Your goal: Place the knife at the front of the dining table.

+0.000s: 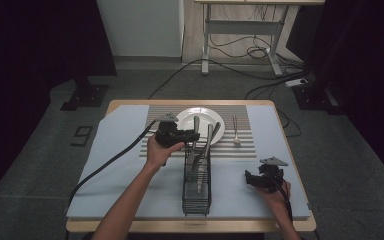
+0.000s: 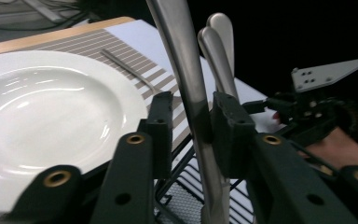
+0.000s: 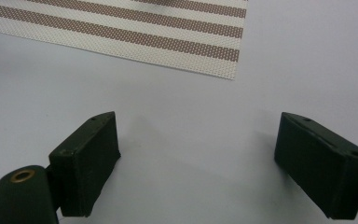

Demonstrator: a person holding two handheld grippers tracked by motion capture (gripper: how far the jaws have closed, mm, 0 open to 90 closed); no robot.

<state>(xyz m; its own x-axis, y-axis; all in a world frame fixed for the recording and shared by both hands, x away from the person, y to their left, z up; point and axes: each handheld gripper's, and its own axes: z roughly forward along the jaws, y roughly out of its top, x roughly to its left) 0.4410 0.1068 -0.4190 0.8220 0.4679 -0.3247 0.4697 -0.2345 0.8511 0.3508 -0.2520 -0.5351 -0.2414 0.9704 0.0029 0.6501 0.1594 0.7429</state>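
A wooden bench under a pale blue cloth stood on grey floor. The left gripper had its fingers nearly closed around a utensil handle in the wire rack; the right gripper fingers gaped empty.

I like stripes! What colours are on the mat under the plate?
The mat has brown and cream stripes, clearest in the right gripper view.

The placemat lies on the far half of the surface. The plate sits on the placemat; the fork lies right of it. The wire rack stands in front of the plate, holding upright utensils. The left gripper is left of the rack; the right gripper is right of it.
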